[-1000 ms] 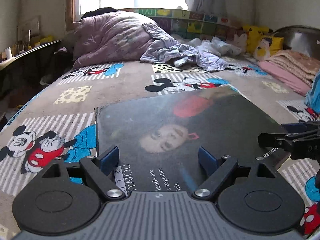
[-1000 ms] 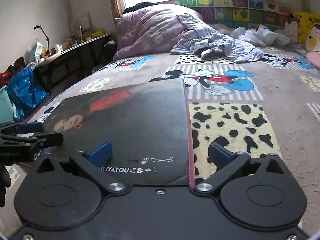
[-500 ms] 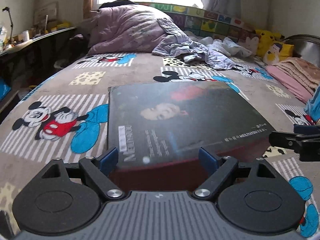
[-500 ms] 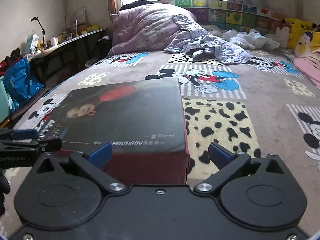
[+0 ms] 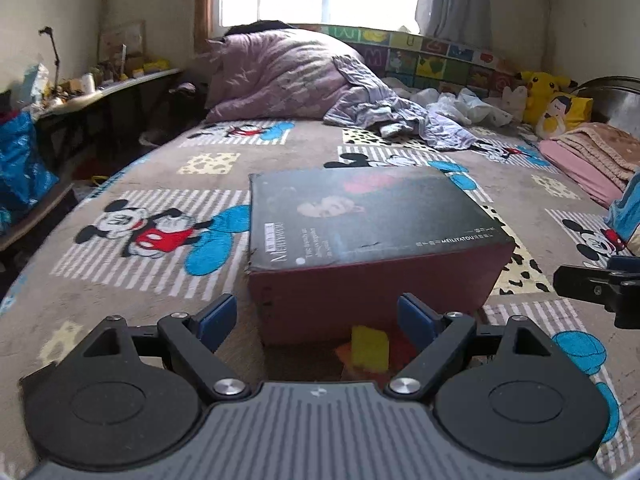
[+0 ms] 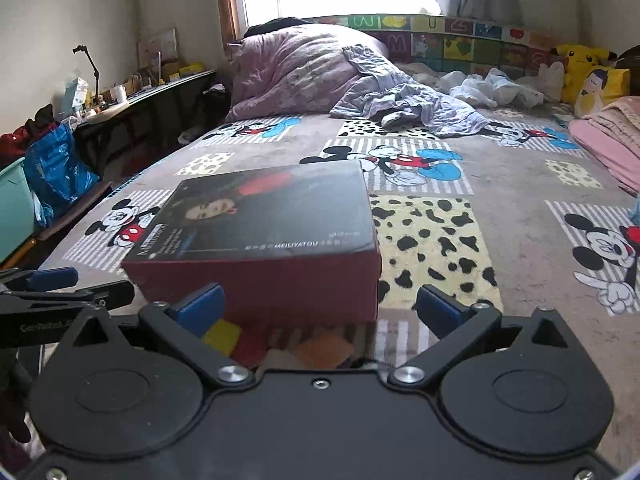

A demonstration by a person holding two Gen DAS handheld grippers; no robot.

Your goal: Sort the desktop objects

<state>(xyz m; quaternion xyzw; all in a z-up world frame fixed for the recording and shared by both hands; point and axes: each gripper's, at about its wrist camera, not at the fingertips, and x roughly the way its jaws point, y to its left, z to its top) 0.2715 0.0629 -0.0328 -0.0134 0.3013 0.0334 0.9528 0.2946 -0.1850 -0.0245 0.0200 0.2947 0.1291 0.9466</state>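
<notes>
Both grippers point forward and downward over the bed, side by side. Left gripper [image 5: 316, 318]: jaws spread wide, blue pads bare, gripping nothing. Right gripper [image 6: 320, 306]: jaws likewise parted, nothing clamped between them. Each shows at the edge of the other's view, the left one at the right view's left edge with a dark-gloved hand [image 6: 14, 408] below it.

The box [image 5: 360, 216], dark printed lid over red sides, sits closed on the cartoon-mouse bedsheet [image 5: 160, 240], just ahead of both grippers and apart from the pads. At its near foot lie small coloured pieces [image 5: 370, 346], yellow, orange and red, between the box and the gripper bodies; what they are cannot be told.

Farther back: a lilac quilt [image 5: 280, 76] heaped under the window, crumpled clothes [image 5: 400, 120], yellow plush toys [image 5: 552, 100], folded pink blankets [image 5: 592, 156]. A cluttered desk [image 5: 100, 92] and a blue bag [image 5: 20, 168] stand left of the bed.

Against a second ago: the lid then filled the lower view under both sets of fingers; now the whole box shows, red front included, and the coloured pieces have come into sight. Both grippers have backed off and risen.
</notes>
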